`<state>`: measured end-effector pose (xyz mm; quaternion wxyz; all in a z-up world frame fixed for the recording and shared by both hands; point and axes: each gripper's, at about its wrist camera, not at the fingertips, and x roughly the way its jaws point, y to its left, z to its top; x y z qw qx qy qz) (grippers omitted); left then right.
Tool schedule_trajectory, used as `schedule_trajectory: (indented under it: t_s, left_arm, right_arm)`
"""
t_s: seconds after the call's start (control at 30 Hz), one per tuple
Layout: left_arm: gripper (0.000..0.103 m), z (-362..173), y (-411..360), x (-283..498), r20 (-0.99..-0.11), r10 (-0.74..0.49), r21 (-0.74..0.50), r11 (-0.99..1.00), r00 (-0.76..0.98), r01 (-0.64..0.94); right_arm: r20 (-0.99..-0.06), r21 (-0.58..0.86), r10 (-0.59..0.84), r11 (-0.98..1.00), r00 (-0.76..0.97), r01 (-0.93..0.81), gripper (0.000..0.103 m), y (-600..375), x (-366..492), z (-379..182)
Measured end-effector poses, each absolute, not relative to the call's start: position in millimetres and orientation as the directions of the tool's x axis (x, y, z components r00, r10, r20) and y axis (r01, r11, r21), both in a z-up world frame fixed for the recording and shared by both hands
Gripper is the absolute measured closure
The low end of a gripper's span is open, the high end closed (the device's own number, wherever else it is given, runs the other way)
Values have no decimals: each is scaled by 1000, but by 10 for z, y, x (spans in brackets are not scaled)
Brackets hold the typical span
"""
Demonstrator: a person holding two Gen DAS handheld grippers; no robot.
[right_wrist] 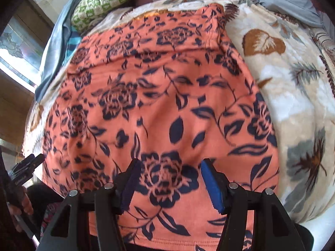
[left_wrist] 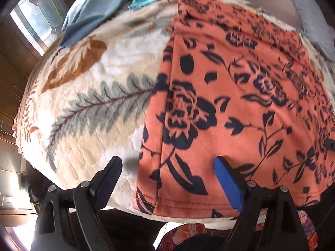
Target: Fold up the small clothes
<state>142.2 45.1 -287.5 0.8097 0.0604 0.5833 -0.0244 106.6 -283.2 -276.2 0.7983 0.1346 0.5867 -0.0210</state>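
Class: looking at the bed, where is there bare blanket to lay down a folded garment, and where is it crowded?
Free: leaf-print blanket right of the orange floral garment, and the strip on its left. Crowded: the far edge, with blue cloths and a green checked cloth.

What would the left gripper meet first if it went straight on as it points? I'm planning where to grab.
Most likely the orange floral garment, near its left edge above the hem. The left gripper is open; depth is unclear.

the orange floral garment [left_wrist: 230, 96] near hem runs behind the jaws.
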Motion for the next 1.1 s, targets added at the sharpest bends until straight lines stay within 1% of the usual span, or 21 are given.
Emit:
schedule_trajectory:
  t_s: [0.03,0.17,0.27,0.33,0.4,0.5,0.53,0.57,0.67,0.87,0.97,1.1]
  left_arm:
    - [14,-2831,459,1377,-936,34,73,993,351,98]
    - [14,-2666,463,1285,-924,58,101,991,379,93]
    - [14,-2541,448,1227,-905,63,116,988,421,103]
    - [14,-2477,489,1242,-888,113,170,981,446,89]
    - [14,-2412,617,1293,-882,131,177,982,452,61]
    - [14,-2350,834,1347,-895,98,120,993,434,23]
    - [14,-2350,878,1340,-902,75,93,995,425,23]
    - [14,-2360,903,1342,-910,51,68,997,412,26]
    - [14,-2471,933,1330,-931,12,22,999,365,25]
    - [14,-2619,1061,1360,-958,-46,-65,996,283,-56]
    - [14,-2618,1073,1355,-960,-83,-101,993,267,-54]
    - [14,-2697,1072,1363,-967,-71,-88,994,247,-60]
  right_arm:
    - [-938,195,122,960,325,201,39,-2847,1012,-2776]
    - [-900,270,173,942,399,200,39,-2962,824,-2591]
    - [-900,265,163,941,404,210,39,-3075,677,-2539]
    - [-900,269,159,936,406,230,39,-3193,552,-2526]
    - [-892,289,166,925,420,247,39,-3374,432,-2483]
    - [-885,305,148,901,442,309,39,-3744,235,-2417]
    - [-883,316,148,888,445,332,35,-3859,194,-2411]
    - [-880,333,153,874,449,355,33,-3973,142,-2406]
    - [-878,362,165,843,449,397,32,-4198,31,-2427]
    - [-887,385,216,836,409,392,32,-4168,93,-2636]
    - [-892,378,218,840,395,389,32,-4104,142,-2723]
    - [-893,380,219,835,394,398,32,-4107,166,-2763]
